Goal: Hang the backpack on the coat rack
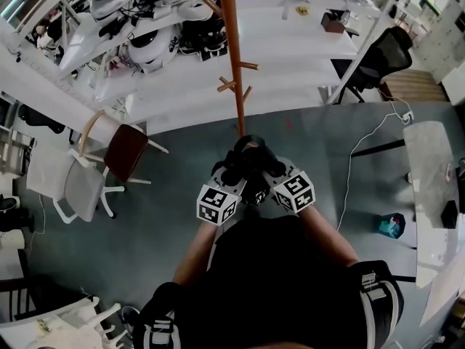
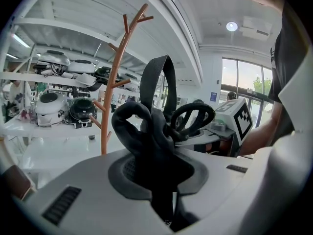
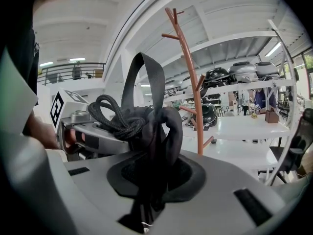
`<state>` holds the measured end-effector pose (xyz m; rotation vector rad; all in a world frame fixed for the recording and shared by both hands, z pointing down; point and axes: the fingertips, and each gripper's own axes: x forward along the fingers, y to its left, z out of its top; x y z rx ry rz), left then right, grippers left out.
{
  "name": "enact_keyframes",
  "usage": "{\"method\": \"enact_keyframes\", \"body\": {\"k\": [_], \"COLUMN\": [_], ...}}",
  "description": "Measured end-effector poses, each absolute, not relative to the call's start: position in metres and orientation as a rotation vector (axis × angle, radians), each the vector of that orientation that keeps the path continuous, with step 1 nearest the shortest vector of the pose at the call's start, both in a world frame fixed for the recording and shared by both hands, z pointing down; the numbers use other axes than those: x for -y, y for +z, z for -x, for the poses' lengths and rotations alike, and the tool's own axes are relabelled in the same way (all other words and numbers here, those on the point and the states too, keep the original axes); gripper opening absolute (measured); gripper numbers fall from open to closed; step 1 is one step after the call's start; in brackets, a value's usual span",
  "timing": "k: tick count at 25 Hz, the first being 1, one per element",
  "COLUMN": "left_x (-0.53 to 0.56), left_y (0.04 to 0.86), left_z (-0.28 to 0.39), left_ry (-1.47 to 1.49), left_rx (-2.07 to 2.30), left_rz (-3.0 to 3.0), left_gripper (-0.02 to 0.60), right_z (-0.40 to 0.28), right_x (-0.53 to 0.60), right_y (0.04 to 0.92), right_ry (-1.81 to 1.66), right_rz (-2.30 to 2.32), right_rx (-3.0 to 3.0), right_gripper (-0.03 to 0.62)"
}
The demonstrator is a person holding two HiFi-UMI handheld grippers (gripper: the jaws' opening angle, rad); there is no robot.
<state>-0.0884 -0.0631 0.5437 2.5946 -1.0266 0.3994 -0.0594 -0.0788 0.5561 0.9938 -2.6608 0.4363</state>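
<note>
I hold the black backpack (image 1: 248,163) by its top, one gripper on each side. In the left gripper view my left gripper (image 2: 157,179) is shut on bunched black fabric (image 2: 146,136), with a flat strap loop (image 2: 164,77) standing above it. My right gripper (image 3: 151,180) is shut on the same bunch (image 3: 159,131), beside a braided cord handle (image 3: 115,115). From the head view both grippers (image 1: 231,177) (image 1: 270,171) sit close together, just short of the foot of the orange coat rack (image 1: 234,57). Its pegs (image 2: 134,21) (image 3: 173,26) rise ahead of the jaws. The backpack's body cannot be told from the dark clothing below.
White tables (image 1: 290,49) with helmets (image 1: 149,46) stand behind the rack. A brown chair (image 1: 125,151) and a white one (image 1: 80,184) are at the left, a black office chair (image 1: 381,57) at the upper right. A white table (image 1: 432,187), a cable (image 1: 363,144) and a blue object (image 1: 392,225) lie right.
</note>
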Motion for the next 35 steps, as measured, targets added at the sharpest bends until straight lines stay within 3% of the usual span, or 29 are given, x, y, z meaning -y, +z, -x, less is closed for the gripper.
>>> {"method": "enact_keyframes", "body": {"k": [35], "left_x": [0.118], "left_y": [0.552], "left_z": [0.128], "left_ry": [0.392], "left_rx": [1.069], "left_rz": [-2.576], "left_gripper": [0.086], "right_z": [0.098], "right_x": [0.132], "right_y": [0.565], "right_ry": [0.430], "right_rz": [-0.947], "right_rx": [2.665], "right_gripper": [0.086]}}
